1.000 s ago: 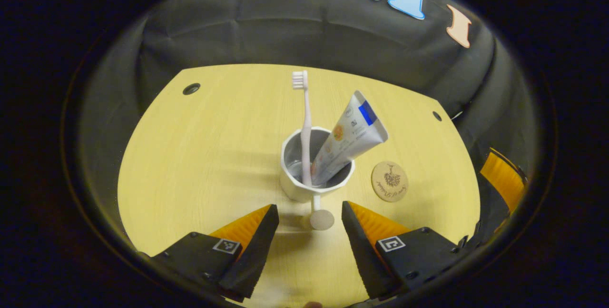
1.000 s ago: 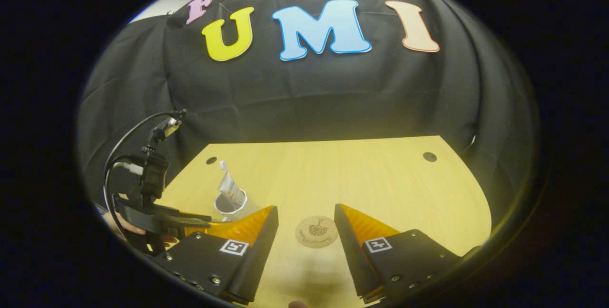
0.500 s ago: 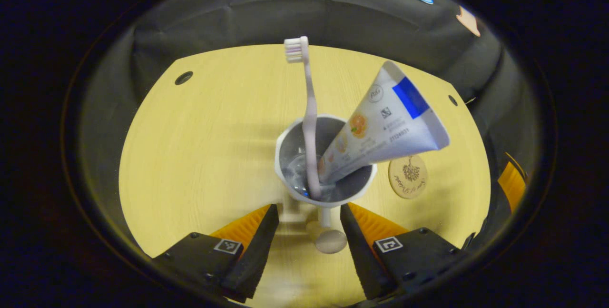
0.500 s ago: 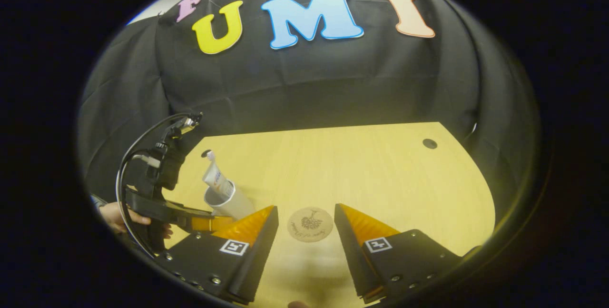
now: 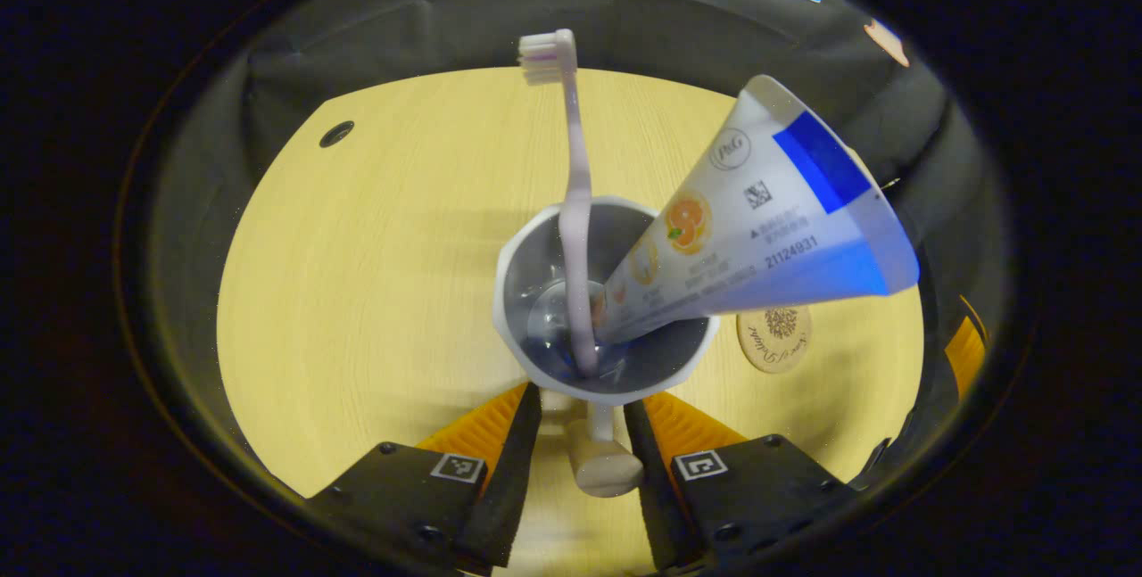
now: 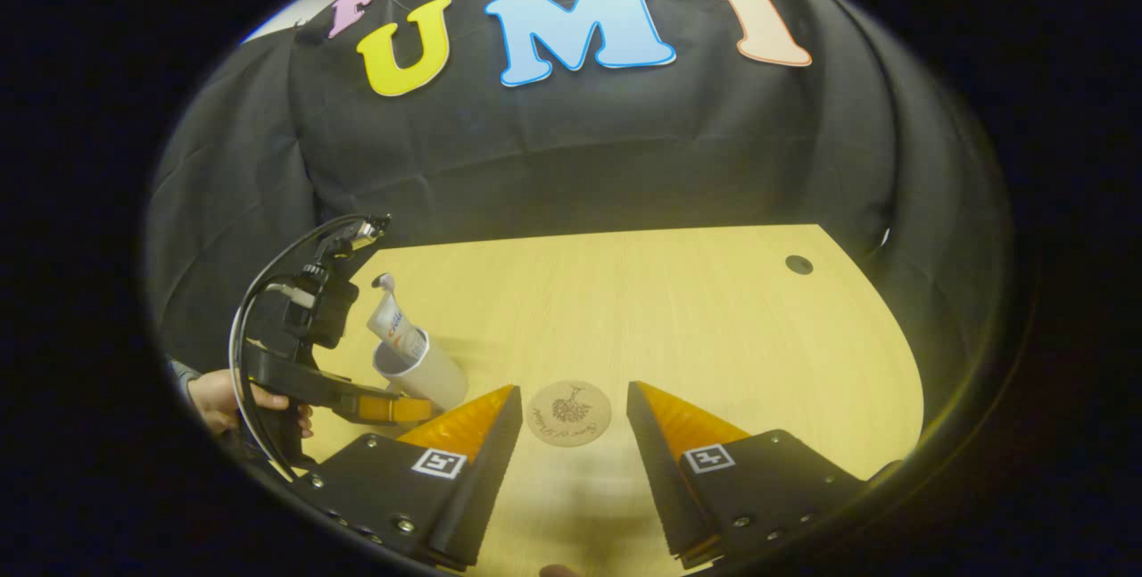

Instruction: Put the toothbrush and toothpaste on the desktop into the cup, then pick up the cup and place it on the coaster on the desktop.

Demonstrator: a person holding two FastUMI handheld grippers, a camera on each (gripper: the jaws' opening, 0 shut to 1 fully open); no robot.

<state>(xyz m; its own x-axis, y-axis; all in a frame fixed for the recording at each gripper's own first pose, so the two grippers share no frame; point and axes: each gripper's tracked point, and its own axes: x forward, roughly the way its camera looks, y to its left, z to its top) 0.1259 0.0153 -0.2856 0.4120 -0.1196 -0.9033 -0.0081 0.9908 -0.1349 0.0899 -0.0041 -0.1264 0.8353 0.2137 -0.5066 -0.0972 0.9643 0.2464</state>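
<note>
Left view close above cup [image 5: 607,363]; both share coaster [image 6: 568,414].

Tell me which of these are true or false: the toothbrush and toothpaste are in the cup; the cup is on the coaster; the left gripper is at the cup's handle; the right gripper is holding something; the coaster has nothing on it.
1. The toothbrush and toothpaste stand in the cup. True.
2. The cup sits on the coaster. False: the coaster lies beside the cup, apart from it.
3. The left gripper has its fingers on either side of the cup's handle. True, though whether they press on it cannot be told.
4. The right gripper holds something. False: its fingers are apart with nothing between them.
5. The coaster has nothing on it. True.
</note>
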